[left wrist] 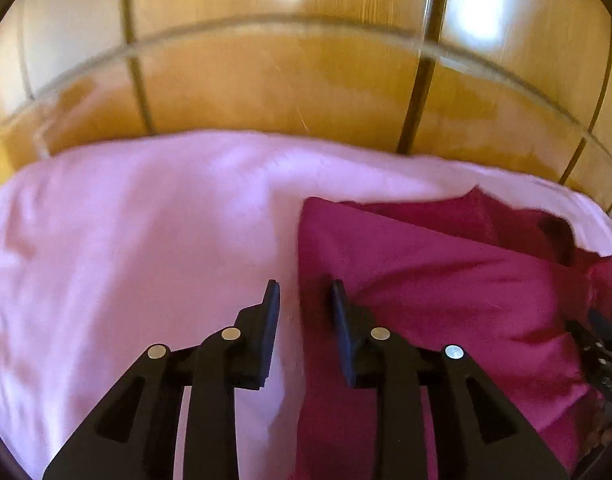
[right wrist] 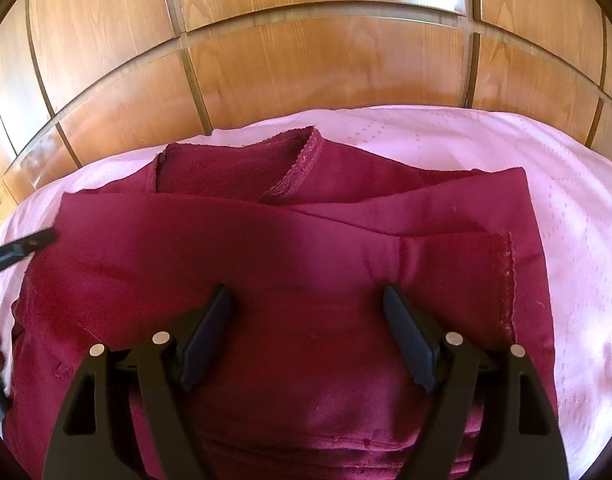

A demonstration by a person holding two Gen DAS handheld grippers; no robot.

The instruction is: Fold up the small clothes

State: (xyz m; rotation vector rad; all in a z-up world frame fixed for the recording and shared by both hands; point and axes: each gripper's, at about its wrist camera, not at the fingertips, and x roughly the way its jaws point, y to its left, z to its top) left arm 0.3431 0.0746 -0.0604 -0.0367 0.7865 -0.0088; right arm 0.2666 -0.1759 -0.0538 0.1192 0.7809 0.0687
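Observation:
A dark red garment [right wrist: 306, 248] lies partly folded on a pink sheet [right wrist: 565, 200], its lace-edged hem turned over at the far side. It also shows in the left wrist view [left wrist: 445, 280] at the right. My right gripper [right wrist: 307, 294] is wide open and empty just above the garment's middle. My left gripper [left wrist: 306, 288] is open with a narrow gap and empty, over the garment's left edge where it meets the pink sheet [left wrist: 126, 240]. The left gripper's finger [right wrist: 22, 246] shows at the left edge of the right wrist view.
A wooden panelled headboard or wall [right wrist: 306, 60] rises right behind the pink sheet. The same wood [left wrist: 286, 80] fills the top of the left wrist view. The right gripper's body [left wrist: 601, 352] shows at the right edge of the left wrist view.

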